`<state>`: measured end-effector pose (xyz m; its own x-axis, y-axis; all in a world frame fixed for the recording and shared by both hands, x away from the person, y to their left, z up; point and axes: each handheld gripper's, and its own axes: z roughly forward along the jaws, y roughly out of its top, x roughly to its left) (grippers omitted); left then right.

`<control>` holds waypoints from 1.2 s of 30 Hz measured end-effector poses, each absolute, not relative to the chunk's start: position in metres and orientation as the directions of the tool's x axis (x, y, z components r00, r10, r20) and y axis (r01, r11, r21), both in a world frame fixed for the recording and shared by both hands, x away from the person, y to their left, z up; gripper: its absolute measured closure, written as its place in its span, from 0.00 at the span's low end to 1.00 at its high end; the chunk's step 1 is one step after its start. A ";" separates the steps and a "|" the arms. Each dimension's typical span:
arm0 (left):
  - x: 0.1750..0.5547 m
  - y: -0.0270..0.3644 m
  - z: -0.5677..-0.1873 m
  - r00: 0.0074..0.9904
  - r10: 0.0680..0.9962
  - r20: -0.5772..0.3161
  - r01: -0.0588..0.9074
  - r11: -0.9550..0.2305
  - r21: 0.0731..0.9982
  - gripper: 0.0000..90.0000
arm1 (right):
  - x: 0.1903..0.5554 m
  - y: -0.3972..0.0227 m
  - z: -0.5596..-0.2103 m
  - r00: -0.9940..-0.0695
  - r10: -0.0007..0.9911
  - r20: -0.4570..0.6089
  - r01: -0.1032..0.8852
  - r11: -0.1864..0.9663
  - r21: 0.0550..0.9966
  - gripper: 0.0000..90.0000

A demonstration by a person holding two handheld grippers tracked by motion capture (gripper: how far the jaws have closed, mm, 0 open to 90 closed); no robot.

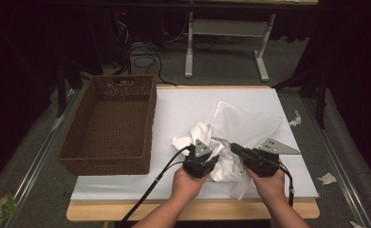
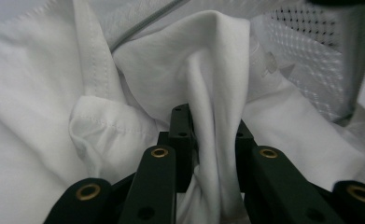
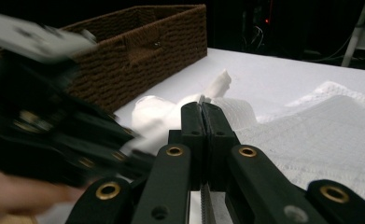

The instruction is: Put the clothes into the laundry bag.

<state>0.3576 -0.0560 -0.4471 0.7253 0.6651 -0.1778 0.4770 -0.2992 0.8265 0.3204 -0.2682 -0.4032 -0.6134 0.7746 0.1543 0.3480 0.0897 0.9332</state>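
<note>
Work in hand appears to be getting a white garment [image 1: 207,142] sorted with a white mesh laundry bag [image 1: 242,124] on the desk [image 1: 183,107]. Both lie crumpled together on the white sheet at the near right of the desk, garment to the left, mesh bag overlapping it and spreading back and right.

Left claw [image 1: 210,153]: jaws pinched on a fold of the white garment. In the left gripper view a vertical ridge of the cloth [image 2: 213,107] runs down between the two black jaws, which press it from both sides. The mesh of the bag [image 2: 311,65] shows just beyond, upper right.

Right claw [image 1: 234,147]: jaws together. In the right gripper view the two tips [image 3: 202,116] meet with no gap; a thin layer of mesh between them cannot be ruled out, so whether it holds the bag is not clear. The mesh bag [image 3: 320,135] lies just right of and beneath the tips.

Key relation: the two claws sit close together, tips facing inward over the same bundle. The garment ridge in the left claw runs away from the person, toward the bag. The left hand [image 1: 187,183] is nearer the wicker basket [image 1: 109,126], which stands well apart at desk left, open side up.

Judgement: the next move likely depends on the bag's opening, not identifiable here.
</note>
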 end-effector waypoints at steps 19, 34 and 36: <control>0.361 -0.036 -0.426 0.634 0.770 -0.064 0.402 -0.257 0.879 0.87 | 0.314 -0.261 -0.395 -0.651 0.740 0.168 0.322 0.068 0.944 1.00; 0.354 -0.035 -0.434 0.785 0.597 -0.165 0.342 -0.195 0.919 0.40 | 0.319 -0.271 -0.406 -0.624 0.761 0.174 0.355 0.077 0.932 1.00; 0.348 -0.024 -0.430 0.793 0.592 -0.143 0.314 -0.196 0.929 0.37 | 0.318 -0.272 -0.406 -0.624 0.761 0.177 0.355 0.074 0.932 1.00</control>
